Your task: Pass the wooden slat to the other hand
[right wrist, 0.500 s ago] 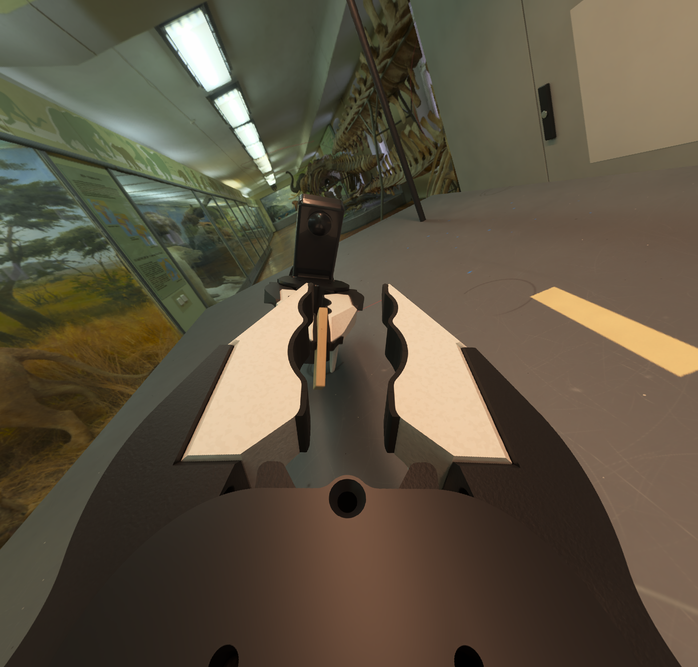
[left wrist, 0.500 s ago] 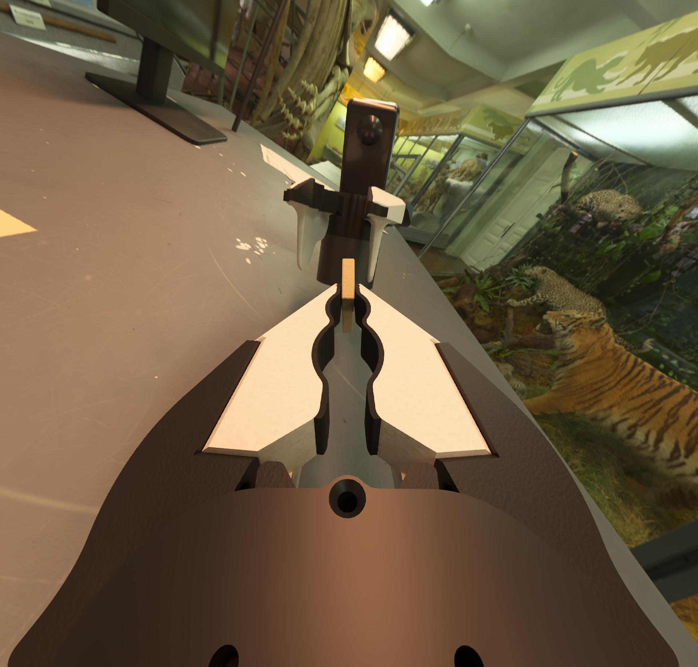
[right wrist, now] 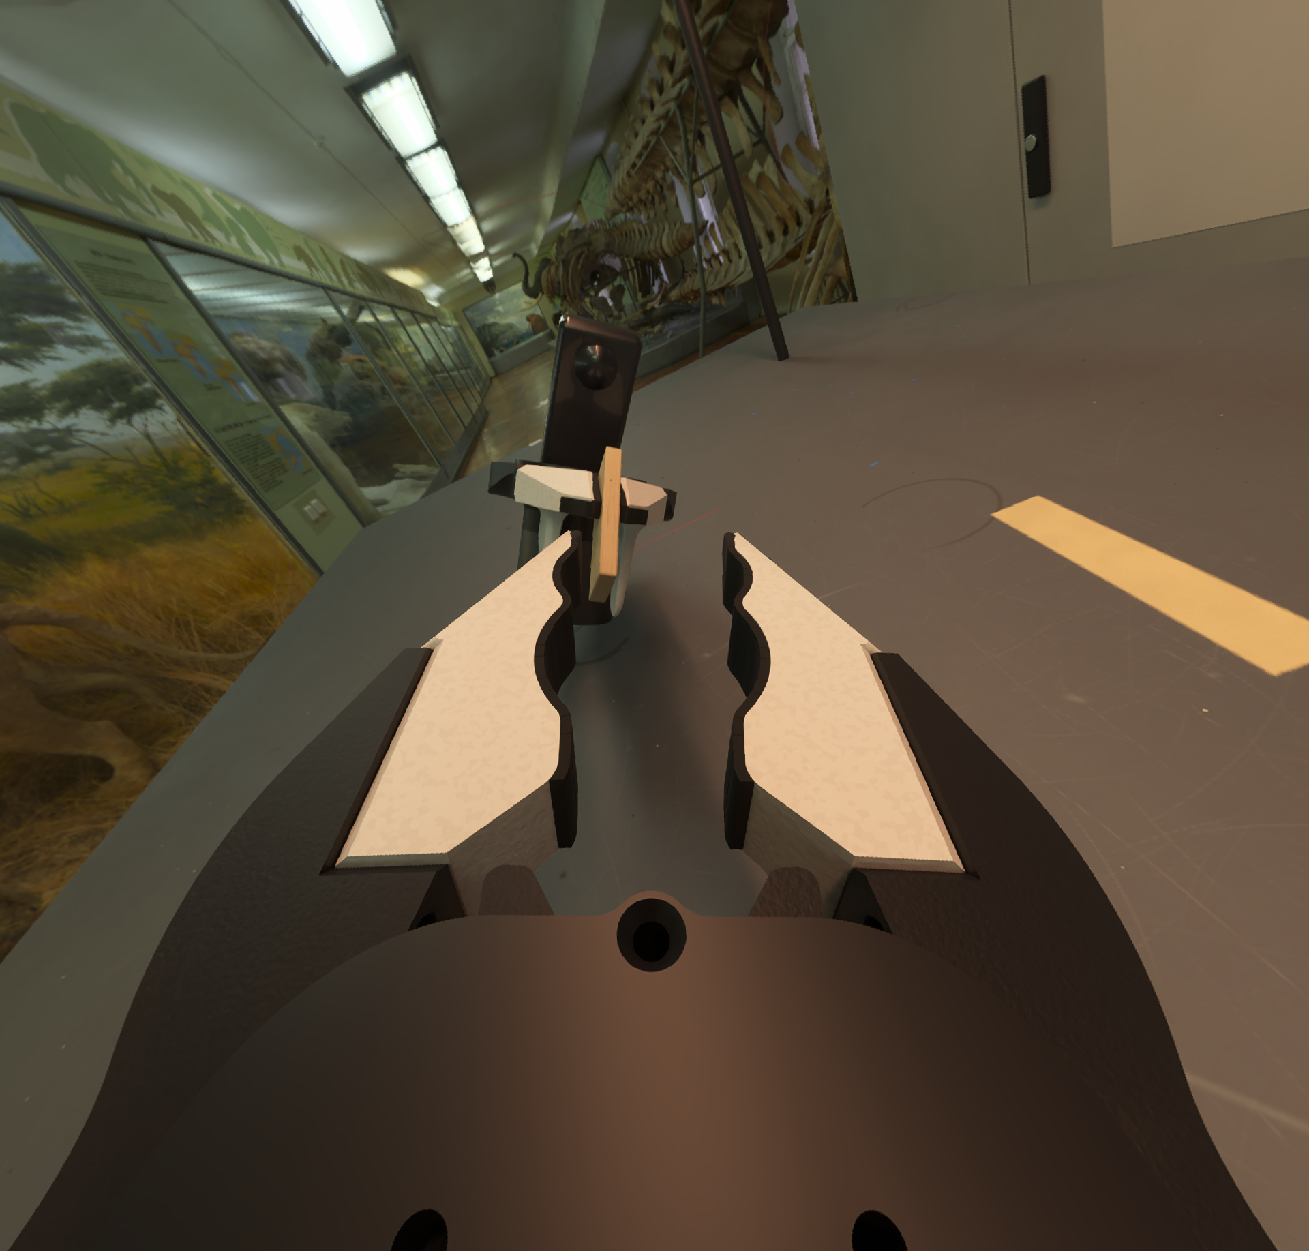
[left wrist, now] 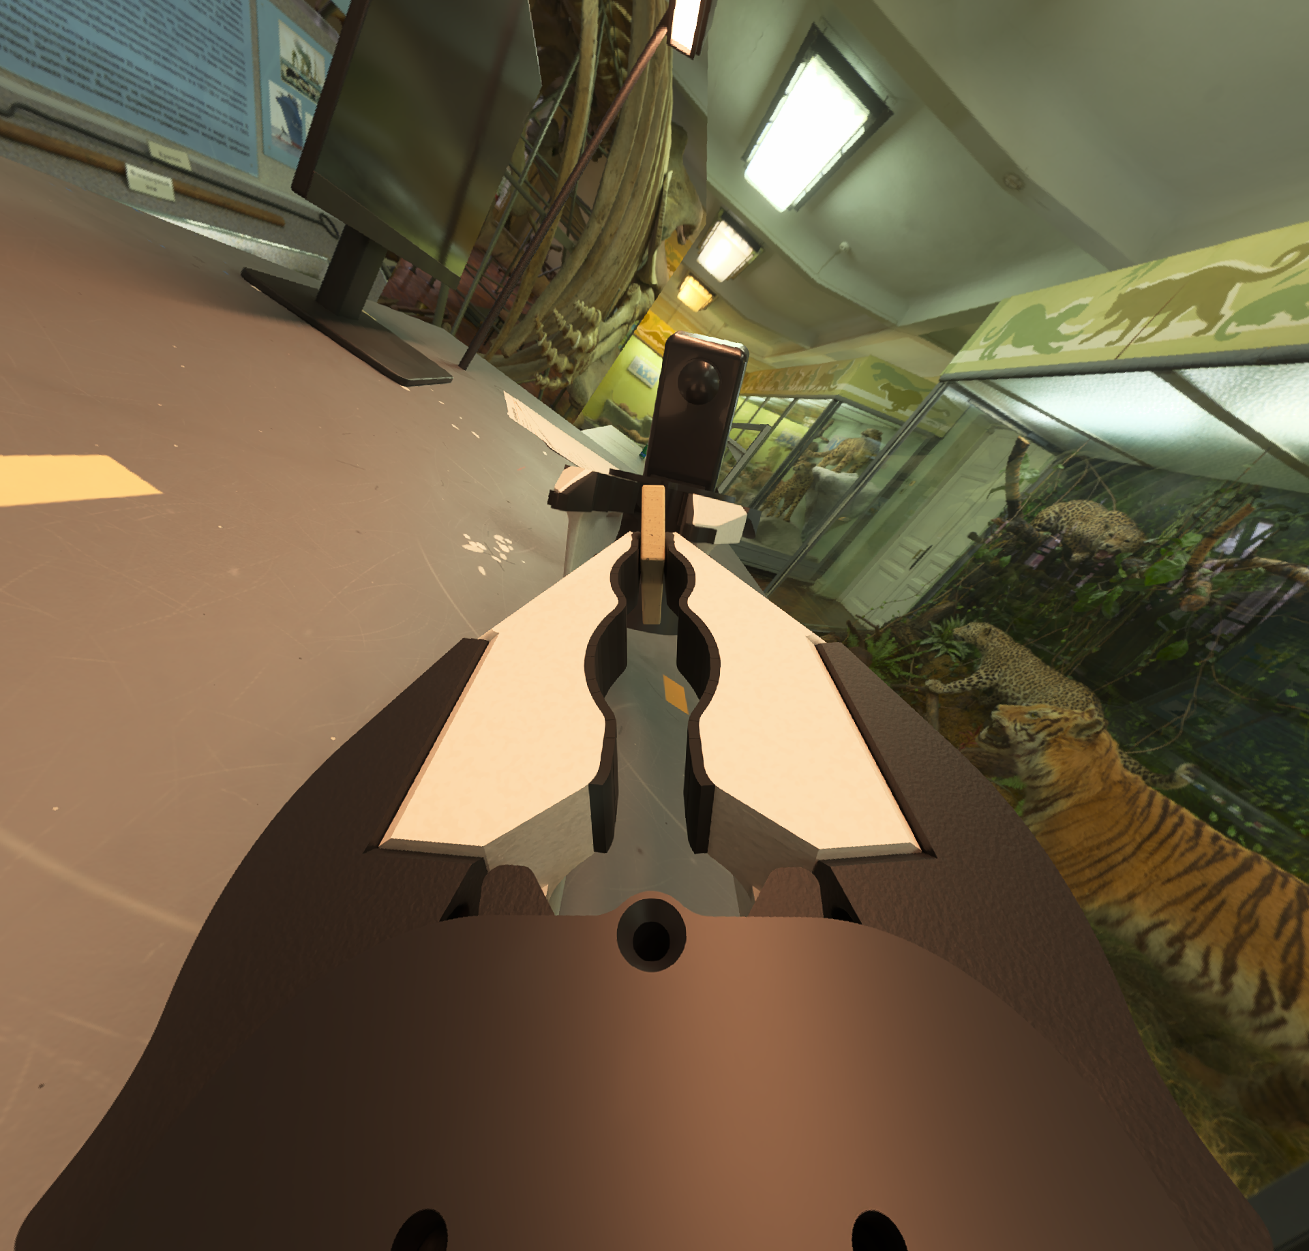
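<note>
The wooden slat (left wrist: 652, 519) is a thin pale strip standing on edge. My left gripper (left wrist: 652, 544) is shut on it at the fingertips, above the grey table (left wrist: 248, 615). In the right wrist view the slat (right wrist: 608, 523) sits in the left gripper (right wrist: 595, 551), just beyond my right gripper's left fingertip. My right gripper (right wrist: 652, 544) is open and empty, with a wide gap between its jaws. It faces the left gripper; its dark body (left wrist: 698, 424) shows right behind the slat, and its fingers are mostly hidden.
A flat pale-yellow strip (right wrist: 1162, 579) lies on the table; it also shows in the left wrist view (left wrist: 71, 478). A dark monitor on a stand (left wrist: 425, 119) stands at the table's back. The table edge (right wrist: 212, 707) runs close beside both grippers.
In the right wrist view the slat and left gripper now sit higher and farther off, beyond the fingertips instead of in the gap. The left view has tilted upward. The right jaws stay open.
</note>
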Controlling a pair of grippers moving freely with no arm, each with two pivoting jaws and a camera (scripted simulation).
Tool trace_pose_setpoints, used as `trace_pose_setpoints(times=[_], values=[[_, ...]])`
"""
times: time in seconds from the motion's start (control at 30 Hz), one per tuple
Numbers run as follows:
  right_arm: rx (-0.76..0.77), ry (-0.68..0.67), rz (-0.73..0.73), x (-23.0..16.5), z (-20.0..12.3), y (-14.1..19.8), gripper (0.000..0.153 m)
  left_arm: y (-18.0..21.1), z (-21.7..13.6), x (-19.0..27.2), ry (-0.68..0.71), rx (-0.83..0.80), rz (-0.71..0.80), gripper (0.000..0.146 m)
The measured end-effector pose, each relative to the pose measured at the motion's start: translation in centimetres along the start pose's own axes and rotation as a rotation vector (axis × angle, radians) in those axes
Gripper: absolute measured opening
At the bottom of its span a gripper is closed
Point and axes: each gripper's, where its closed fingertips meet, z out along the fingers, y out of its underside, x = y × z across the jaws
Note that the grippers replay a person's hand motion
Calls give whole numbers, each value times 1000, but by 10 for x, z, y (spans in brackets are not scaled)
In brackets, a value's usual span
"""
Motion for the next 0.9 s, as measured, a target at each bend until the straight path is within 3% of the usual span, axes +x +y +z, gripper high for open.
trace_pose_setpoints(times=[0.4, 0.9], values=[[-116, -5, -84, -7, 9, 19, 41, 0, 0, -1, -6, 0, 4, 5], [-124, -21, -105, -12, 11, 22, 23, 3, 3, 0, -12, -19, 17, 5]])
